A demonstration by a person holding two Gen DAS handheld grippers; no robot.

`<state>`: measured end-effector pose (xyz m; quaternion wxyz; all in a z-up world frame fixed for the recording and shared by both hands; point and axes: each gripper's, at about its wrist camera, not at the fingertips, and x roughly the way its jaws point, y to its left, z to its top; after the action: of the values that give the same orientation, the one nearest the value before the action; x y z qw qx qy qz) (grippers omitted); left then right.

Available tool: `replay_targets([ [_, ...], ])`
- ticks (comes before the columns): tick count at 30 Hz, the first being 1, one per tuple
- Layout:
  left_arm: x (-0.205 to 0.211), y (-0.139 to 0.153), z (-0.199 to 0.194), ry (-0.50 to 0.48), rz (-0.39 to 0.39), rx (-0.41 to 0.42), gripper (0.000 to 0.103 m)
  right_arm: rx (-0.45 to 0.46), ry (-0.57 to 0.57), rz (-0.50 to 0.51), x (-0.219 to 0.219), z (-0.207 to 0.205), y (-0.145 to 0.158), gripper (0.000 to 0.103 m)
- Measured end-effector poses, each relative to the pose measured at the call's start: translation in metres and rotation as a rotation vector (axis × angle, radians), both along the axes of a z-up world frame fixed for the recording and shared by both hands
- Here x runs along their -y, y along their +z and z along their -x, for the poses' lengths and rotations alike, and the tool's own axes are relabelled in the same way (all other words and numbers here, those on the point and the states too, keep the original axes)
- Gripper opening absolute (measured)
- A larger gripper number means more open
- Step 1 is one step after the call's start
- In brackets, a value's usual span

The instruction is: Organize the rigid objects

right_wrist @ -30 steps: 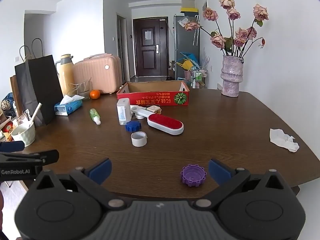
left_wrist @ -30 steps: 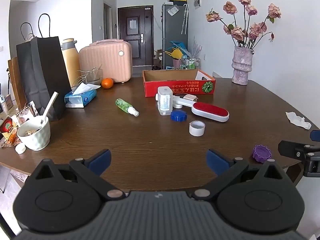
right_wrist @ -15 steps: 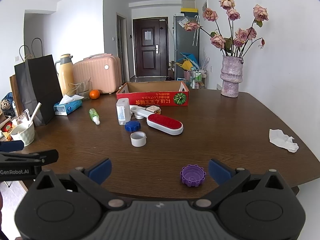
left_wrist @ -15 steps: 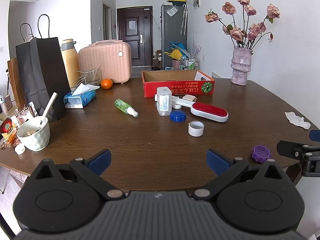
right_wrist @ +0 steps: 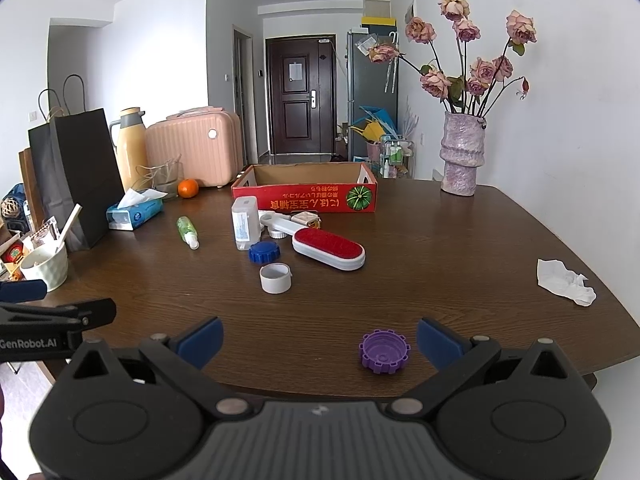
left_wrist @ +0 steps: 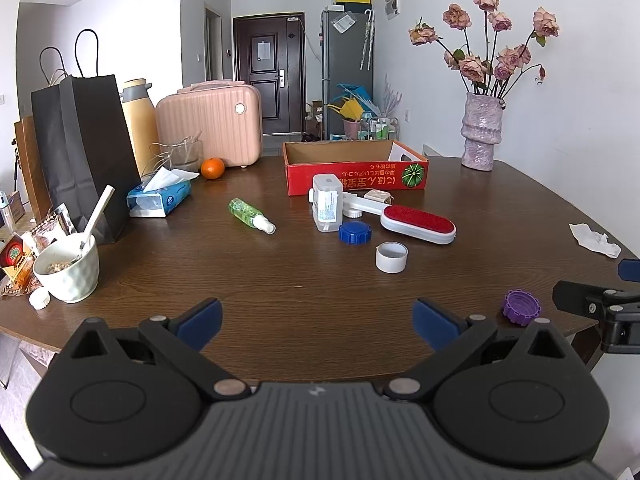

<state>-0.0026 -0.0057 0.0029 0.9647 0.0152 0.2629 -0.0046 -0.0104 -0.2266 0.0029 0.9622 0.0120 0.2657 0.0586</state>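
Observation:
On the brown table a red cardboard box (left_wrist: 356, 178) (right_wrist: 304, 198) stands open at the back. In front of it lie a white bottle (left_wrist: 327, 208) (right_wrist: 244, 222), a red-and-white lint brush (left_wrist: 416, 224) (right_wrist: 328, 248), a blue cap (left_wrist: 355, 233) (right_wrist: 264, 252), a white cap (left_wrist: 391, 257) (right_wrist: 275, 278) and a green spray bottle (left_wrist: 250, 215) (right_wrist: 187, 231). A purple cap (right_wrist: 385, 349) (left_wrist: 521, 307) lies near the front edge, between the right gripper's fingers. My left gripper (left_wrist: 316, 316) and right gripper (right_wrist: 320, 334) both hover open and hold nothing.
At the left stand a black paper bag (left_wrist: 84, 152), a bowl with a spoon (left_wrist: 68, 268), a tissue pack (left_wrist: 158, 196), an orange (left_wrist: 212, 168), a thermos and a pink case (left_wrist: 208, 124). A vase of flowers (right_wrist: 460, 156) stands back right; crumpled tissue (right_wrist: 564, 282) lies right.

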Motion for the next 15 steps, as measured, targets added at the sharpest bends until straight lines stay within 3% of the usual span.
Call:
replay_targets([
  [15,-0.0008,-0.0005,0.0002,-0.001,-0.001,0.002,0.103,0.003,-0.002,0.005,-0.0012,0.0,-0.0003,0.103],
])
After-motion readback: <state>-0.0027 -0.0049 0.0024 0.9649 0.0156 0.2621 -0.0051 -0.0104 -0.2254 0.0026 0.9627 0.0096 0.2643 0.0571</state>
